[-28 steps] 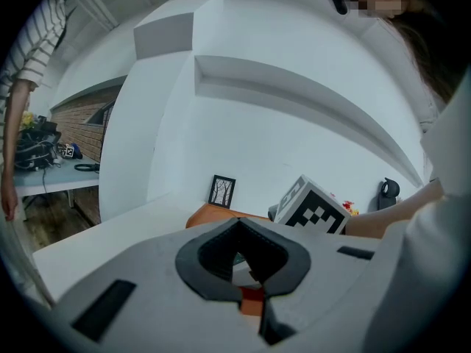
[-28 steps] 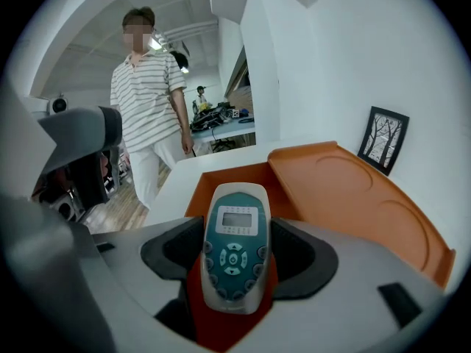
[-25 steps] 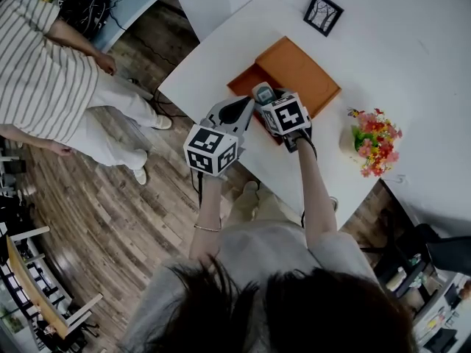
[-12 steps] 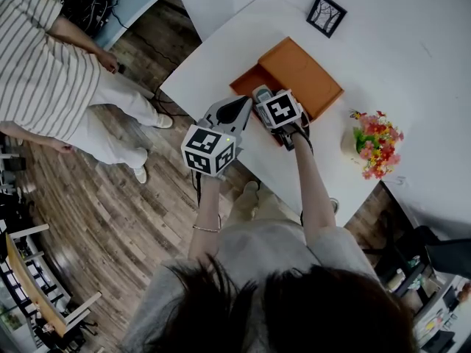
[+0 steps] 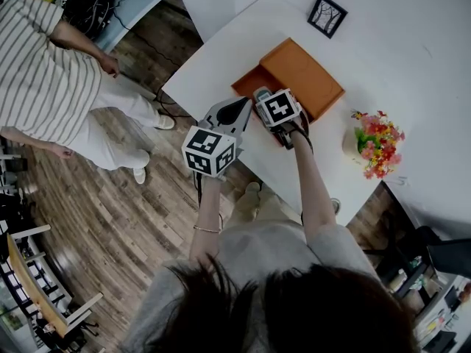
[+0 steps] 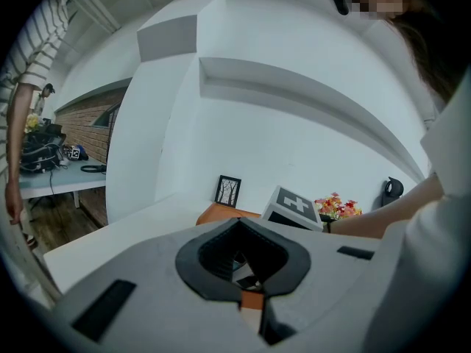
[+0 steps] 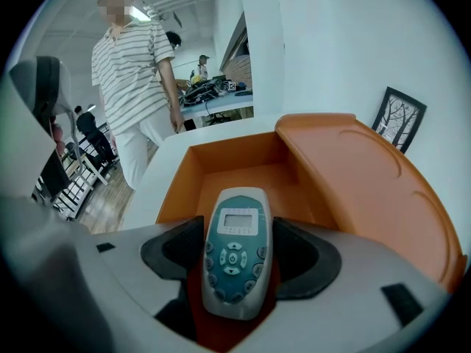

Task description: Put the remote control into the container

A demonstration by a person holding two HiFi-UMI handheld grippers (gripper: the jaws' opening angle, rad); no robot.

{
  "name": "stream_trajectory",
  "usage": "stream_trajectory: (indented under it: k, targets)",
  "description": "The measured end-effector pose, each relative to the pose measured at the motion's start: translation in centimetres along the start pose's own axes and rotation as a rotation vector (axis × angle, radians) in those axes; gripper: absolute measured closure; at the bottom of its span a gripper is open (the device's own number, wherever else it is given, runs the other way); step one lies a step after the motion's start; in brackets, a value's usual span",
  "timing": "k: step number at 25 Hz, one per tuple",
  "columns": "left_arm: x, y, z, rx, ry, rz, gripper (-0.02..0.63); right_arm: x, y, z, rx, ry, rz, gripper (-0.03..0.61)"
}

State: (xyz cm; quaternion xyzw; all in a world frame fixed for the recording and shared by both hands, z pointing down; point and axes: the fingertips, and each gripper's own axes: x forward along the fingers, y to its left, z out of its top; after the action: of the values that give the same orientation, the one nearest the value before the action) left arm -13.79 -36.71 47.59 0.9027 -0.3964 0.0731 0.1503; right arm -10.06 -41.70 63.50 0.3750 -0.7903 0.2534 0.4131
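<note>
- Since a second ago the right gripper [image 7: 237,267] has edged forward, carrying the remote control [image 7: 237,234] further over the container's near wall.
- Wooden floor [image 5: 96,219] fills the left of the head view, where a person in a striped shirt [image 5: 44,72] stands well apart from the table.
- White table [image 5: 221,57] runs out to a corner at the left, with bare surface between that corner and the container.
- Orange container [image 5: 305,72] lies near the table's near edge. Its open compartment [image 7: 243,171] is on the left and a flat orange panel [image 7: 368,182] on the right.
- A flower pot [image 5: 374,142] stands to the container's right by the near edge, and a small picture frame [image 5: 326,15] stands beyond.
- The right gripper's jaws are clamped on the remote's sides, buttons up, with its front end over the compartment.
- Left gripper [image 5: 237,110] hovers just off the table edge, beside the right one, its jaws drawn together on nothing.
</note>
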Motion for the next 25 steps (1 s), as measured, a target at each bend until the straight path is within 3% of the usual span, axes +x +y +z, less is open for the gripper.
stream_trajectory:
  k: [14, 25]
  targets:
    - [-0.8, -0.2, 0.0, -0.002, -0.006, 0.008, 0.609, -0.9, 0.3, 1.0, 0.026, -0.085, 0.027, 0.276]
    - [-0.9, -1.0, 0.4, 0.005, -0.021, -0.005, 0.609, -5.9, 0.1, 3.1, 0.098, -0.288, 0.057, 0.286]
